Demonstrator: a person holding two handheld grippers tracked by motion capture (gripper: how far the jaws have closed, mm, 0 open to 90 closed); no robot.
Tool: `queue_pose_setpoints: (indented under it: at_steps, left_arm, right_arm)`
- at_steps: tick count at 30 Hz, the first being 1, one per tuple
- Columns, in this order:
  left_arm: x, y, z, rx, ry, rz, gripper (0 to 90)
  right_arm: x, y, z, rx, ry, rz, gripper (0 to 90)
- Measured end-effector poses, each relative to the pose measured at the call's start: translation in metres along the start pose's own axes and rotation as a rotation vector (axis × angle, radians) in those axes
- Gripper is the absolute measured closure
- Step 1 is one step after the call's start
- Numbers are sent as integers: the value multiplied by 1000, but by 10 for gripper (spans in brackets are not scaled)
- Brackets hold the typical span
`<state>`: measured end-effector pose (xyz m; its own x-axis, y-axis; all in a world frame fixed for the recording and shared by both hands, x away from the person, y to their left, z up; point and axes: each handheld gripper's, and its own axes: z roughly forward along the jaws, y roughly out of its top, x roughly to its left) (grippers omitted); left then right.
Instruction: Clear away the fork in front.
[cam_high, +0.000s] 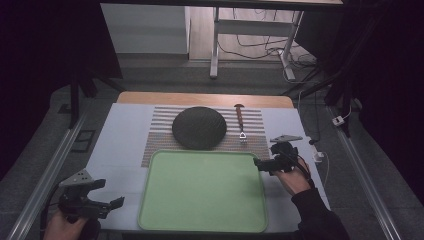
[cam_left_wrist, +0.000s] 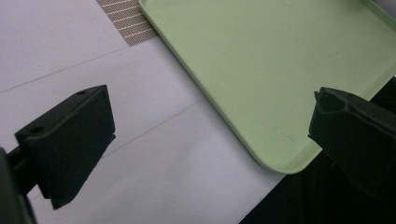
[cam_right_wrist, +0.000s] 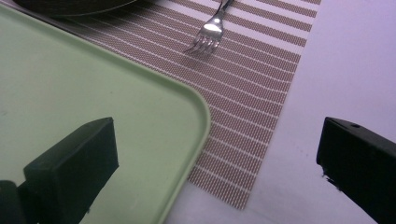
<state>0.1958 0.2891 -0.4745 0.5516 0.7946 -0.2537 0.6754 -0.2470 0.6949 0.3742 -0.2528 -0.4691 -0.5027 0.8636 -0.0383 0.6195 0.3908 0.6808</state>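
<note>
The right gripper (cam_right_wrist: 217, 163) looks down with its two black jaws set wide apart, one at eight o'clock over the pale green plastic tray (cam_right_wrist: 93, 107), the other at four o'clock over the white desk (cam_right_wrist: 345, 60). Between them lies a brown-and-white striped woven placemat (cam_right_wrist: 252, 93). At twelve o'clock a silver metal fork (cam_right_wrist: 208, 35) rests on it, beside the rim of a dark round plate (cam_right_wrist: 70, 7) at eleven.

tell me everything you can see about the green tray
The green tray is a pale green, plastic-looking rectangle with rounded corners and a low raised rim, lying flat and empty on the white table cover. Its far edge overlaps the striped placemat. The right gripper, open, hovers by its far right corner; whether it touches is unclear.
</note>
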Motion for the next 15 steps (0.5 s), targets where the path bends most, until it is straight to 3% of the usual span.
queue_pose_setpoints:
  at_steps: [15]
  left_arm:
    - [1,0,0,-2,-7,-10,2]
  right_arm:
    - [-3,26,33,39,-50,-95,0]
